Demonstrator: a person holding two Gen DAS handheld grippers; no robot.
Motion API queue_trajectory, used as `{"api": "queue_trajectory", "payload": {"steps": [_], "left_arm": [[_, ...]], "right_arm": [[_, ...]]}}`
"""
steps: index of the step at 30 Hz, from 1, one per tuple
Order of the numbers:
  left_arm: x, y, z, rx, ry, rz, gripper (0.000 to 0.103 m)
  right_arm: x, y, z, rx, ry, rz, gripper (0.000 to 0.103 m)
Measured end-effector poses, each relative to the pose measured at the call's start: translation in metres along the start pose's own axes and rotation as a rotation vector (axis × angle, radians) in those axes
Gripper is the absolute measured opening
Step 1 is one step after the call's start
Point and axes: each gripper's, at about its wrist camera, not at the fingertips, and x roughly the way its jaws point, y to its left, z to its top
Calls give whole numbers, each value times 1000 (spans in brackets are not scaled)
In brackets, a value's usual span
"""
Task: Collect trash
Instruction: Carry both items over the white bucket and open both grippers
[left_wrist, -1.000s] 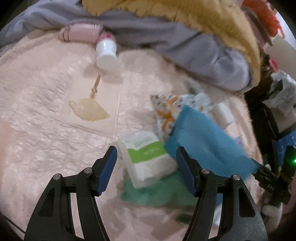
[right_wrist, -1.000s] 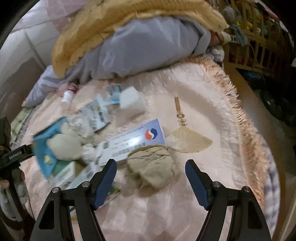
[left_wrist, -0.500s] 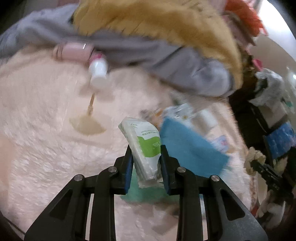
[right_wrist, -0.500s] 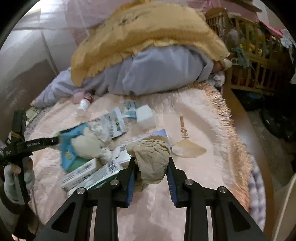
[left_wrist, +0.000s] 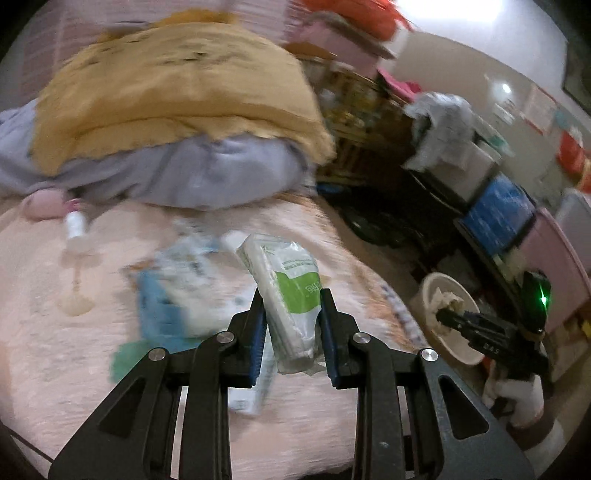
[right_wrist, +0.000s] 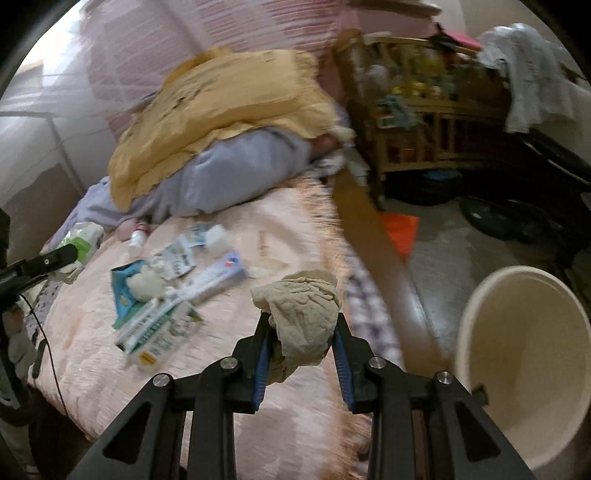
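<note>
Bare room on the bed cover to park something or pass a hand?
Free: pink bed cover near the front edge, under the right gripper, and the strip beside the fringed edge. Crowded: wrapper pile mid-bed; yellow blanket heap behind.

A lived-in home bedroom. A bed with a pale pink textured bedspread (right_wrist: 280, 221) carries a heap of mustard-yellow blanket (right_wrist: 221, 107) over lavender-grey quilt (right_wrist: 236, 177). Beside the bed stand a wooden slatted baby cot (right_wrist: 432, 107) filled with toys, a white cloth (right_wrist: 528, 74) draped over furniture, and a cream plastic waste bucket (right_wrist: 524, 362) on the floor.
</note>
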Motion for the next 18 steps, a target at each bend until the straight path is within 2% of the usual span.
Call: {"api": "queue_trajectory", "payload": {"steps": [9,18], "left_arm": [[65,-115,-11,199,74,-95,24],[126,-190,-10,272,136,-198,24]], "right_arm": [[-35,-67,-18,89,-10,-116,30],[-50,-129,-35,180,2,-197,30]]}}
